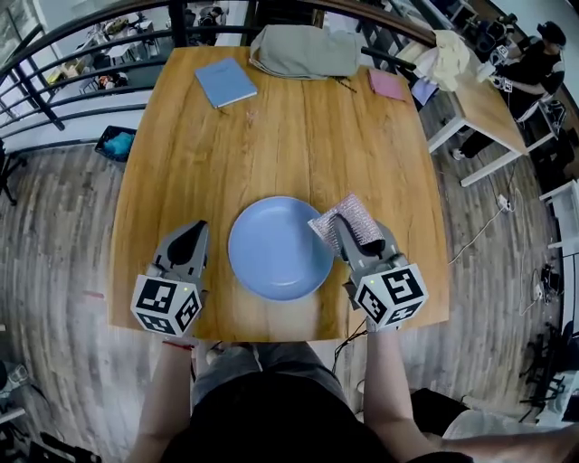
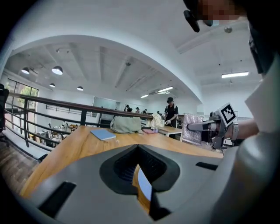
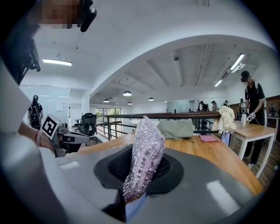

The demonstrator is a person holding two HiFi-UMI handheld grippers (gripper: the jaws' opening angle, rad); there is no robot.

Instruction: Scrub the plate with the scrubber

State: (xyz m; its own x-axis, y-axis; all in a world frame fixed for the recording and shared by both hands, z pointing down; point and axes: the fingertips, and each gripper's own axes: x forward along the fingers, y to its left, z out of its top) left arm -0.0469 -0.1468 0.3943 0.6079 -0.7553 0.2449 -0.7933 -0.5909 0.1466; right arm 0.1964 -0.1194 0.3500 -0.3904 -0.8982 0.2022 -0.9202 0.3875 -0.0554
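A round blue plate (image 1: 280, 248) lies on the wooden table (image 1: 289, 145) near its front edge. My right gripper (image 1: 355, 237) sits just right of the plate, shut on a sparkly pink-silver scrubber (image 1: 345, 218) that sticks out past the fingertips, over the plate's right rim. In the right gripper view the scrubber (image 3: 144, 157) stands upright between the jaws, with a sliver of plate (image 3: 133, 211) below it. My left gripper (image 1: 188, 242) rests left of the plate, shut and holding nothing. The left gripper view shows the plate (image 2: 144, 186) through the narrow gap and the scrubber (image 2: 192, 128) at right.
At the table's far side lie a blue notebook (image 1: 225, 82), a grey bag (image 1: 306, 51) and a pink pad (image 1: 386, 84). A black railing (image 1: 81, 27) runs behind the table. A person (image 1: 534, 56) sits at another table (image 1: 484, 104) to the far right.
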